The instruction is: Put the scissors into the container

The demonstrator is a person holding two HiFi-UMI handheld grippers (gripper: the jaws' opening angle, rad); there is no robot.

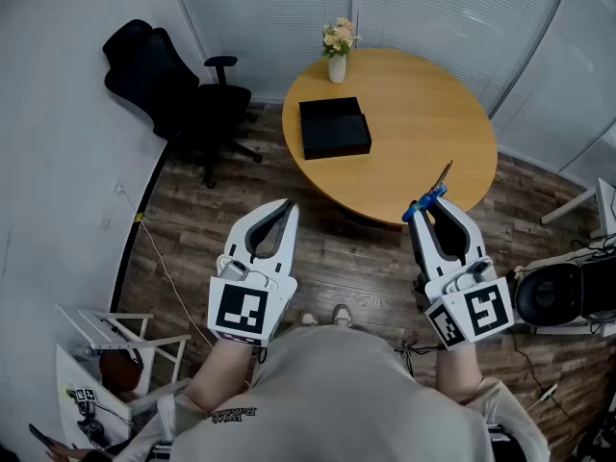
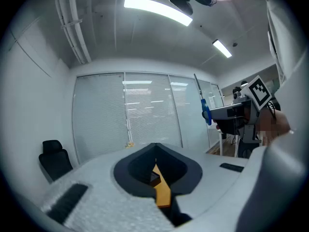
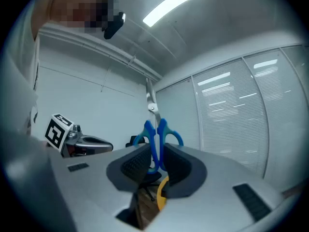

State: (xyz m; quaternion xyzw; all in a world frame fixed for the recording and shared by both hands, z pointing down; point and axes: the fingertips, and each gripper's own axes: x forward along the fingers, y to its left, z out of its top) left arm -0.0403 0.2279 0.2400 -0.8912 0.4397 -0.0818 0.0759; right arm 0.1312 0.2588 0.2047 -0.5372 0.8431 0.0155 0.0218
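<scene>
The scissors (image 1: 430,196) have blue handles and a metal blade that points up; my right gripper (image 1: 429,212) is shut on the handles, held over the floor just off the table's near edge. In the right gripper view the scissors (image 3: 155,127) stand upright between the jaws of the right gripper (image 3: 154,153). The container, a black box (image 1: 334,128), lies on the round wooden table (image 1: 423,114), far ahead of both grippers. My left gripper (image 1: 285,207) is shut on nothing, over the floor left of the right one. From the left gripper (image 2: 155,148) view the scissors (image 2: 205,108) show at the right.
A vase of flowers (image 1: 337,51) stands at the table's far edge. A black office chair (image 1: 164,85) is left of the table. A white rack (image 1: 115,340) stands at lower left and a black device (image 1: 558,296) at the right. Window blinds close the back.
</scene>
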